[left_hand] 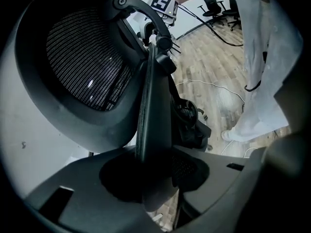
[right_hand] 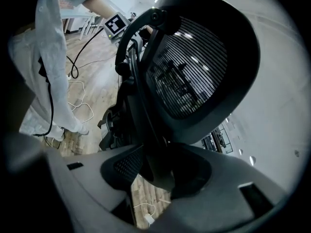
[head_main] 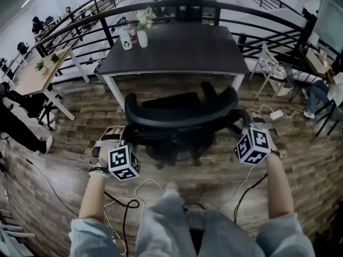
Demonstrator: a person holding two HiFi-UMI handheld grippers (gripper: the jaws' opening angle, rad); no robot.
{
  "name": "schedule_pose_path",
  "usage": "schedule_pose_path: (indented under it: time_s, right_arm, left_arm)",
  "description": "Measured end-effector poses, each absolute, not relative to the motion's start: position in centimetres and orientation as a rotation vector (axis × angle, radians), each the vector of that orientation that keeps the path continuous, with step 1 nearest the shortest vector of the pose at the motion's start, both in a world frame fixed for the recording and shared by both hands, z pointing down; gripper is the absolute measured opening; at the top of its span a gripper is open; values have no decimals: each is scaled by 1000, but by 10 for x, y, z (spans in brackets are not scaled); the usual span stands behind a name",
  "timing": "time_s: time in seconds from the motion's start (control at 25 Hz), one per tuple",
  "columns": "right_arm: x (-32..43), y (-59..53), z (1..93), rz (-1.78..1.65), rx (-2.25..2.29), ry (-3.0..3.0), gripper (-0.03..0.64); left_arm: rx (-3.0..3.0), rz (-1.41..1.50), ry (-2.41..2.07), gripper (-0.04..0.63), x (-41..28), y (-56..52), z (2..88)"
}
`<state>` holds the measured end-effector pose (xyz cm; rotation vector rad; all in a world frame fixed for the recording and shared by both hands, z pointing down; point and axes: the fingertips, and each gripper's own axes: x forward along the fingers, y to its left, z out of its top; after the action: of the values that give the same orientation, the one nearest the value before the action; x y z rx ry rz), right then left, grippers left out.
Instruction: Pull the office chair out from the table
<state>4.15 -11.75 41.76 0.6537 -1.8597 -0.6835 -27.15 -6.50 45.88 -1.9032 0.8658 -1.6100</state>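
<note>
Looking at office chair [head_main: 171,103] parked just off counter's [head_main: 177,50] near edge, backrest facing away from counter. Got left hand-held gripper [left_hand: 156,178] and right hand-held gripper [right_hand: 158,171] each clamped on backrest rim [head_main: 161,119]. Guessing heavy-ish but rolls easy. Better to grab stiff rim, not soft mesh [left_hand: 87,57]. Watch cable [head_main: 147,180] on floor further out from counter.

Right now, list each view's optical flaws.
Head view: fisheye bows the black metal railing and dark rectangular table. Left gripper view: black circular vignette; highlights glint on the black mesh-backed office chair. Right gripper view: same vignette; chair mesh sharp against pale background.
</note>
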Motion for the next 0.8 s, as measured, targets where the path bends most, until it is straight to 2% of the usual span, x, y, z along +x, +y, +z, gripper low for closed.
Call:
schedule_pose_path:
  time_s: [0.44, 0.8]
  right_arm:
    - [40, -110, 415, -749, 744, -1806, 164]
    - [39, -92, 412, -742, 799, -1843, 174]
  left_arm:
    - [-1886, -1564, 919, 159, -276, -65, 455]
    - [-1985, -1454, 1043, 206, -273, -51, 436]
